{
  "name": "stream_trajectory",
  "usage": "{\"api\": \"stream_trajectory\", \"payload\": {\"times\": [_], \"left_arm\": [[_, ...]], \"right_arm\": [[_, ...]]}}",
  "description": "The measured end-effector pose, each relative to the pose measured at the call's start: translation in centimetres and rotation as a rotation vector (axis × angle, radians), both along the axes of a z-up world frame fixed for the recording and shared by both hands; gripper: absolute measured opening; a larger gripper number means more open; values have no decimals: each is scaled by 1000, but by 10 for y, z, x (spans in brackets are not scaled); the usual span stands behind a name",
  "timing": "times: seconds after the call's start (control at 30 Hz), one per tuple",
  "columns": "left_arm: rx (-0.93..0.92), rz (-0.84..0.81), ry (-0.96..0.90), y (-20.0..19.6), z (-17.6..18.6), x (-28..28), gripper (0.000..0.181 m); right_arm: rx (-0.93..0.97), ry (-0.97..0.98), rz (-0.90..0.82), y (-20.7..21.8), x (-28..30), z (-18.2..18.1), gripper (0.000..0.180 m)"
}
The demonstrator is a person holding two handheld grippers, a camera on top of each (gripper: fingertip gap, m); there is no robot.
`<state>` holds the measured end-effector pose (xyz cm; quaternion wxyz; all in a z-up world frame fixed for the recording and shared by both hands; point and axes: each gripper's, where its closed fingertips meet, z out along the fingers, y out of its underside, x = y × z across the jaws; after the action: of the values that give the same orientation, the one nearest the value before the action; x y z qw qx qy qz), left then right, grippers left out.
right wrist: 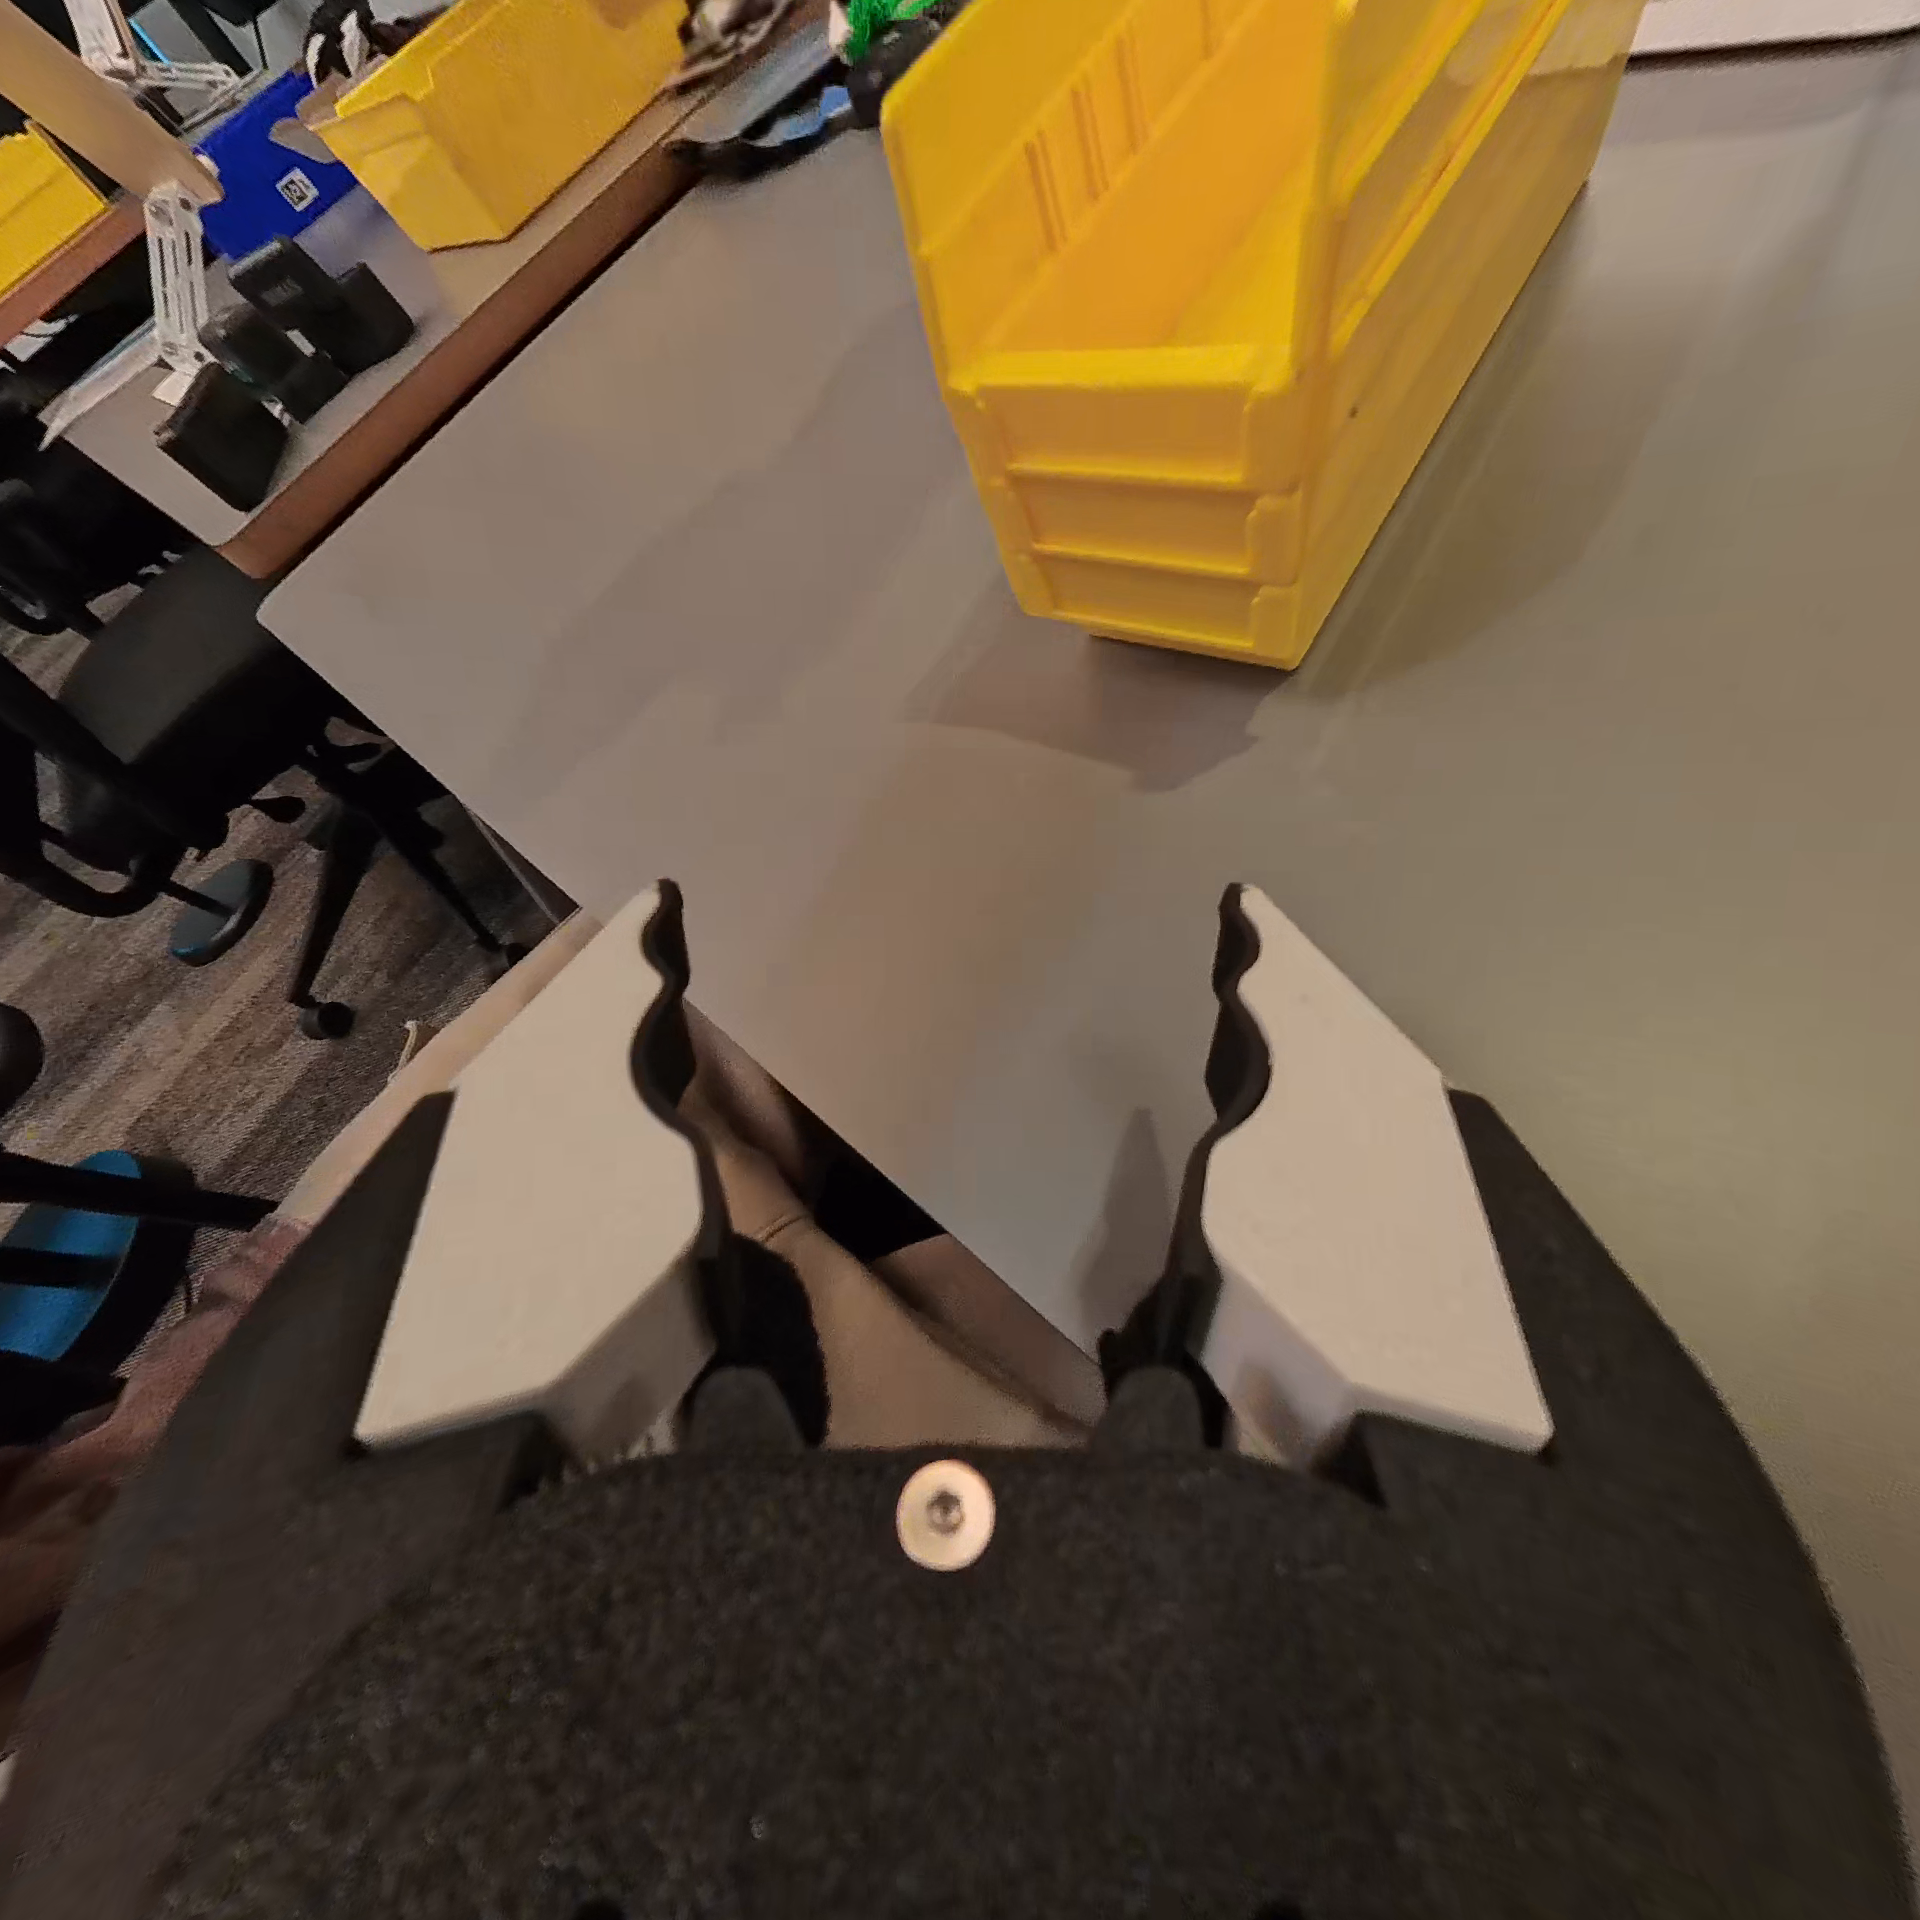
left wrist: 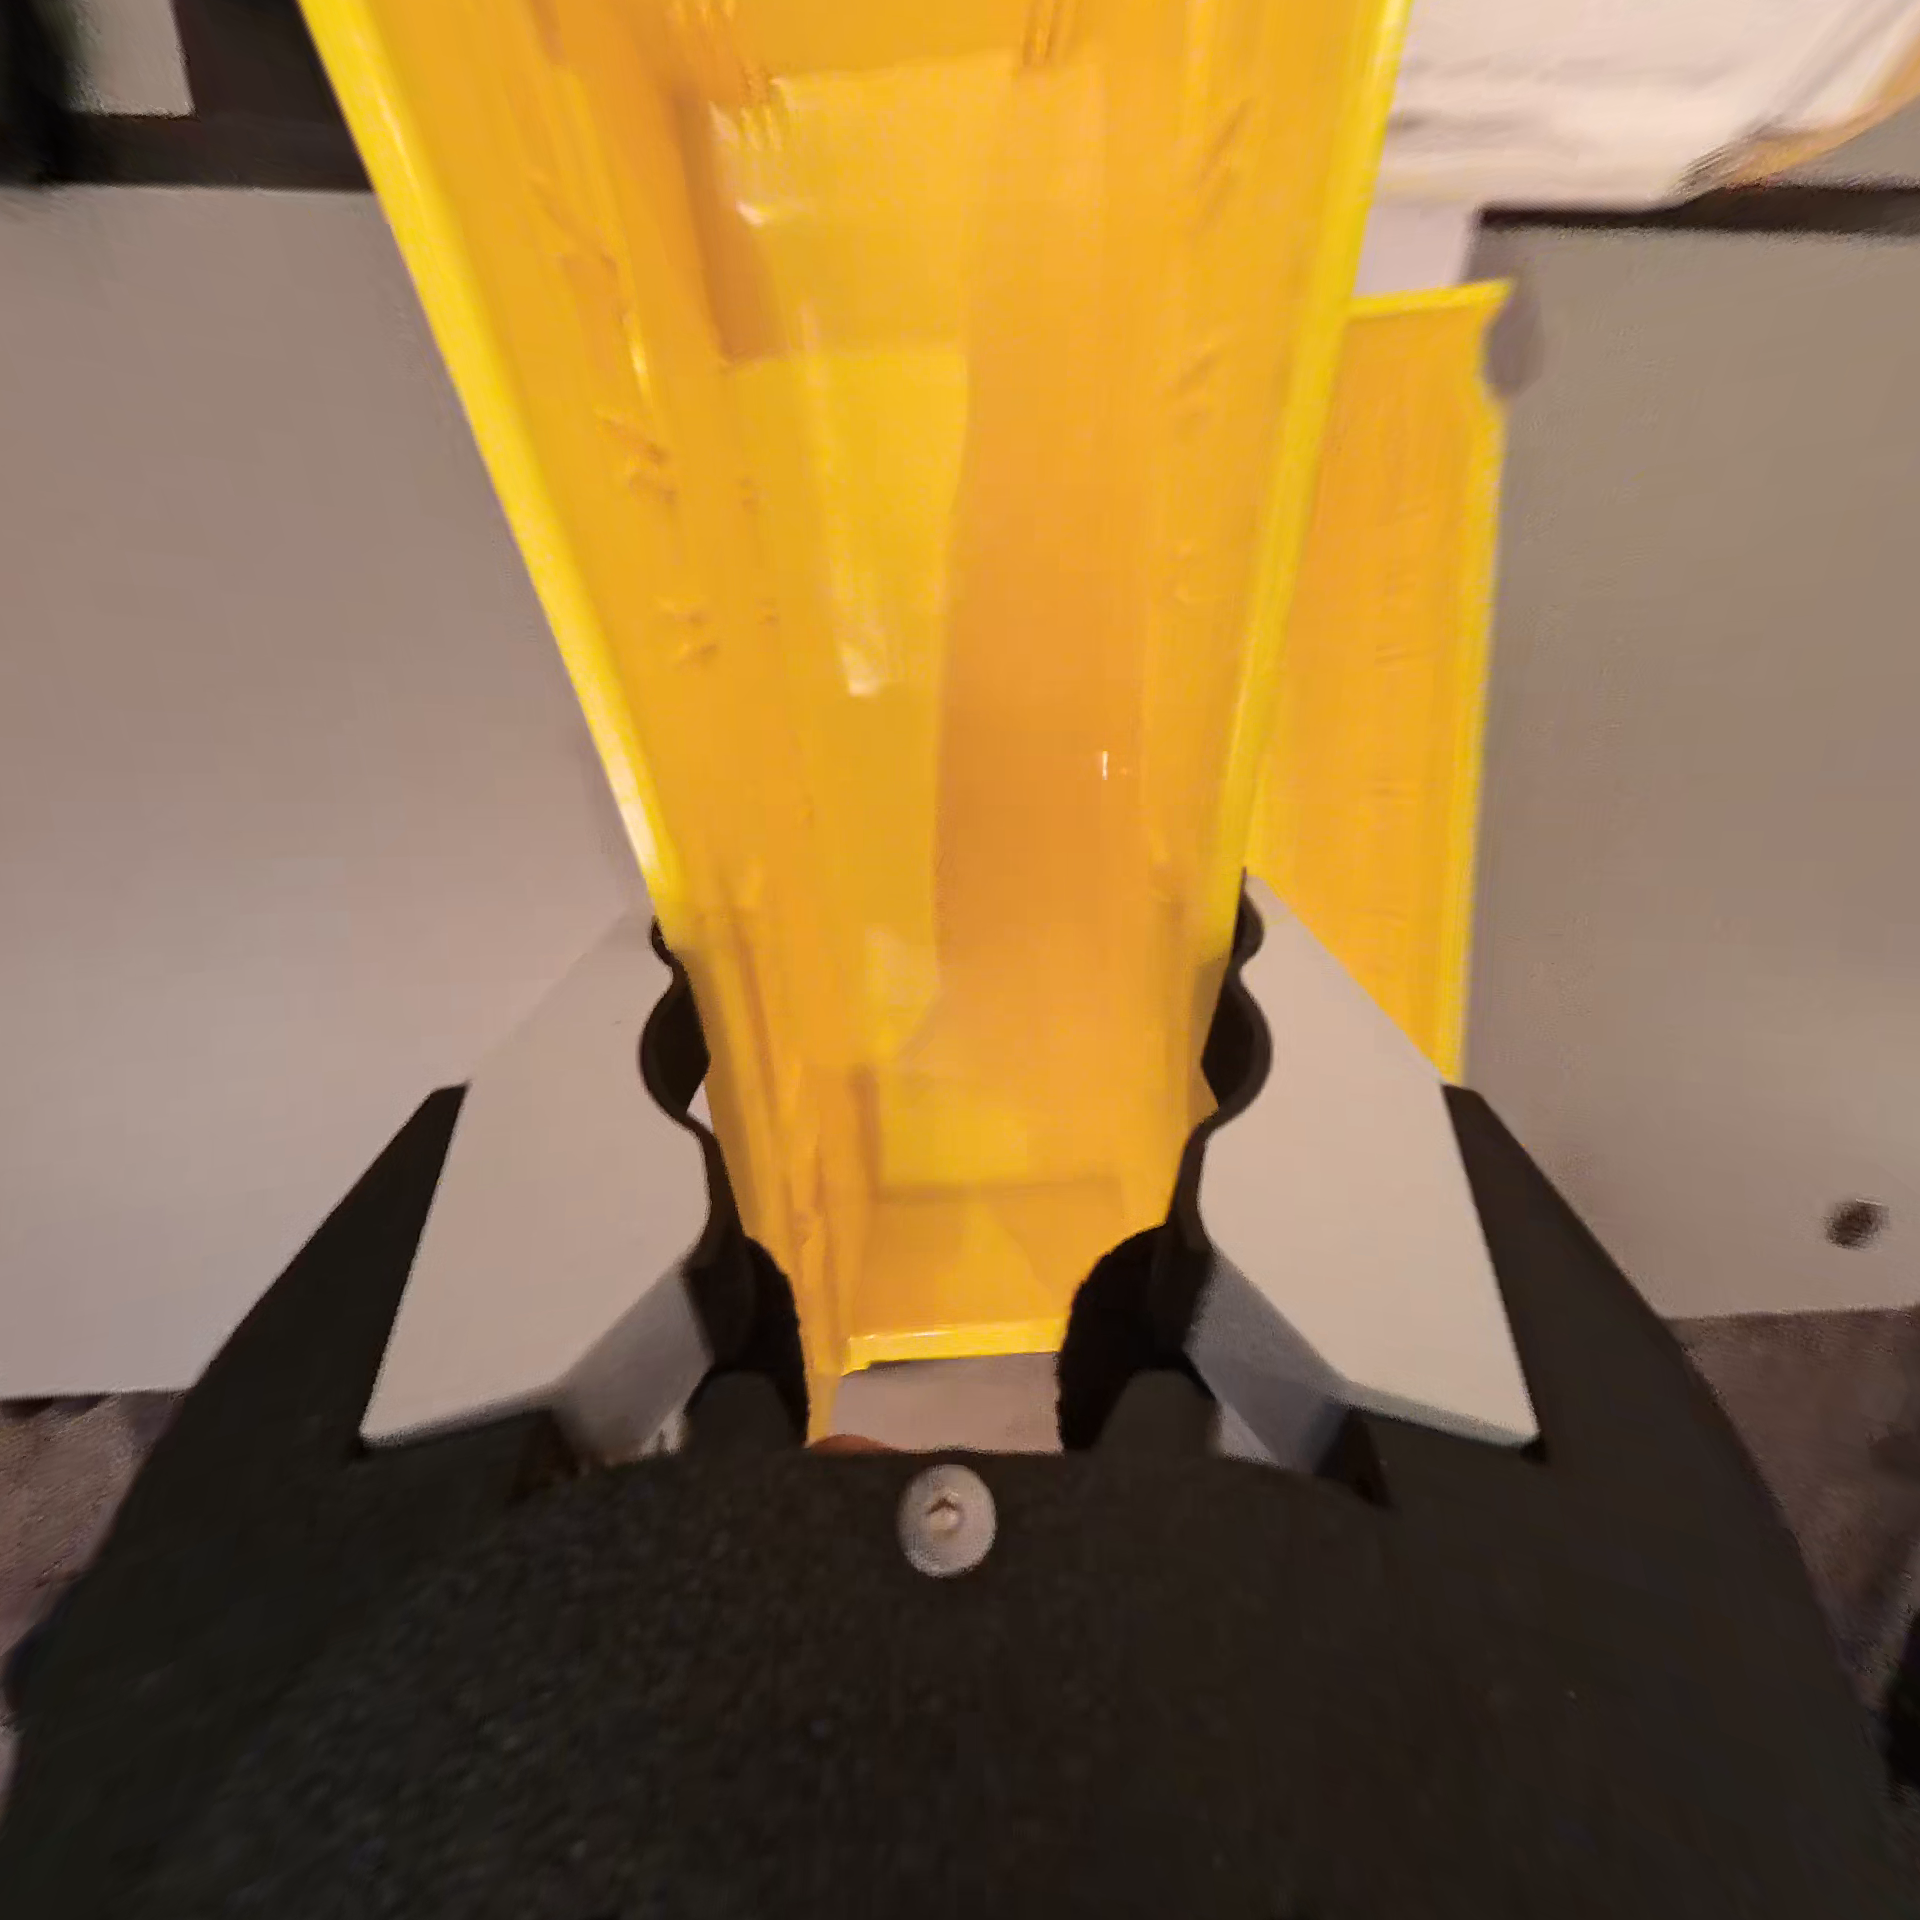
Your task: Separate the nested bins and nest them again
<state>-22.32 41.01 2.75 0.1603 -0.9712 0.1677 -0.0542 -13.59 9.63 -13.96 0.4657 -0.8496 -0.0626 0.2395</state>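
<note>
My left gripper (left wrist: 954, 894) grips a long yellow bin (left wrist: 935, 520) across its width. The jaws stand wide, with both pads against the bin's side walls. I look along its open inside, and its near end wall sits deep between my fingers. A second yellow bin (left wrist: 1382, 675) shows just behind it on the right. In the right wrist view, a stack of three nested yellow bins (right wrist: 1132, 457) stands on the grey table (right wrist: 727, 623). Another yellow bin (right wrist: 1475, 187), blurred, is tilted against the stack's right side. My right gripper (right wrist: 951, 894) is open and empty above the table's near corner.
A neighbouring desk at the left holds a larger yellow bin (right wrist: 499, 135), a blue box (right wrist: 270, 166) and black blocks (right wrist: 270, 353). Office chairs (right wrist: 156, 748) stand on the carpet beside the table's left edge. A person's leg (right wrist: 790, 1226) shows under the table corner.
</note>
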Motion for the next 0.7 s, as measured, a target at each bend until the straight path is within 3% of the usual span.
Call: {"api": "stream_trajectory", "payload": {"times": [0.1, 0.17, 0.37, 0.7], "left_arm": [[12, -32, -73, -18, 25, 44, 95], [1, -53, -72, -31, 23, 69, 96], [-82, -39, 15, -52, -31, 105, 95], [-112, 6, 117, -42, -89, 123, 100]], "right_arm": [[15, 11, -10, -2, 1, 4, 101], [16, 28, -9, -3, 1, 6, 100], [16, 38, -6, -5, 3, 7, 100], [15, 130, -26, -3, 19, 14, 99]]}}
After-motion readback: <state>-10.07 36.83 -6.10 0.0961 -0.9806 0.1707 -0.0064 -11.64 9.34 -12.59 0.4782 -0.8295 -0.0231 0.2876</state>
